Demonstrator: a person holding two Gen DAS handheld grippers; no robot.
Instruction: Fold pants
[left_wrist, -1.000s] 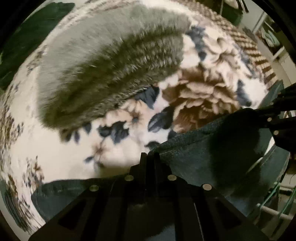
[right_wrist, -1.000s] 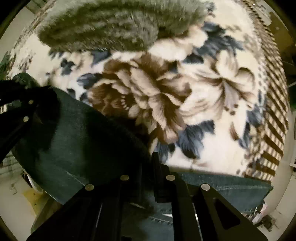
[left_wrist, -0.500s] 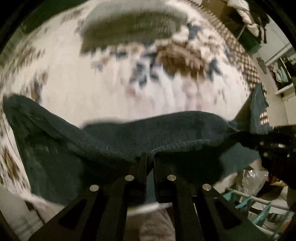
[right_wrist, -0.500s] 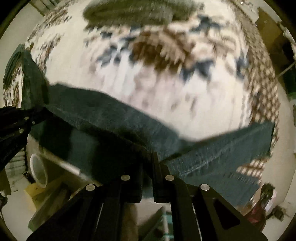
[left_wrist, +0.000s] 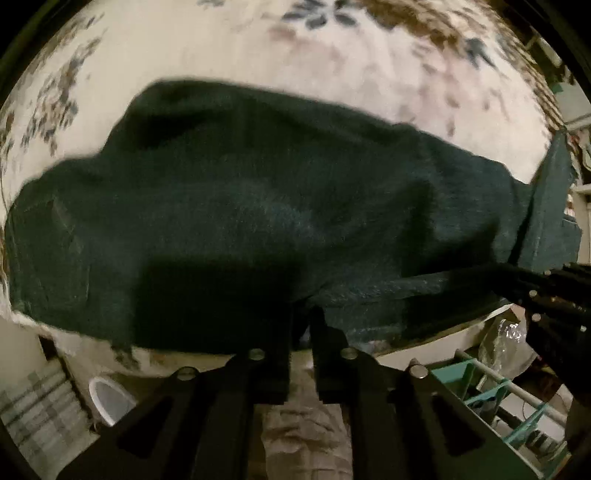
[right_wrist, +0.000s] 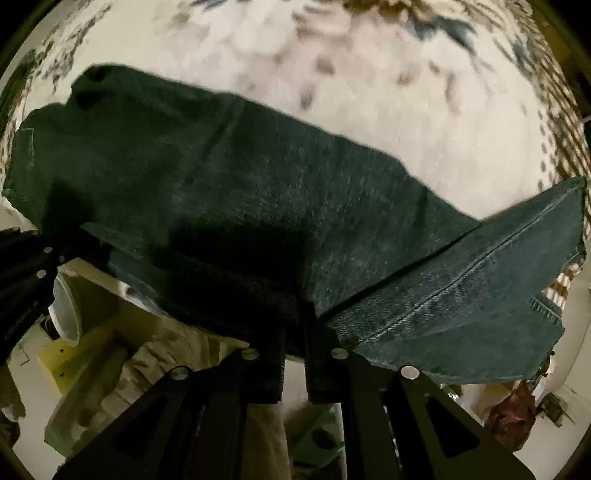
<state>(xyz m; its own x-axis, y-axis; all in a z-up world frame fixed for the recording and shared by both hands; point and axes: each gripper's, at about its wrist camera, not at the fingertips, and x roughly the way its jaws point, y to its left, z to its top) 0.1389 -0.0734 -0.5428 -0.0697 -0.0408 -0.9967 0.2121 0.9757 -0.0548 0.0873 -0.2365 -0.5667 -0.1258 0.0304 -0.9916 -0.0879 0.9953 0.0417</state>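
Jeans spread over floral blanket; left tongs and right tongs both clamp near edge, likely to flatten for folding.

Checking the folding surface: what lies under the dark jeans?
Under the jeans lies a cream floral blanket, showing beyond their far edge. The part directly beneath them is covered. Both grippers pinch the near edge.
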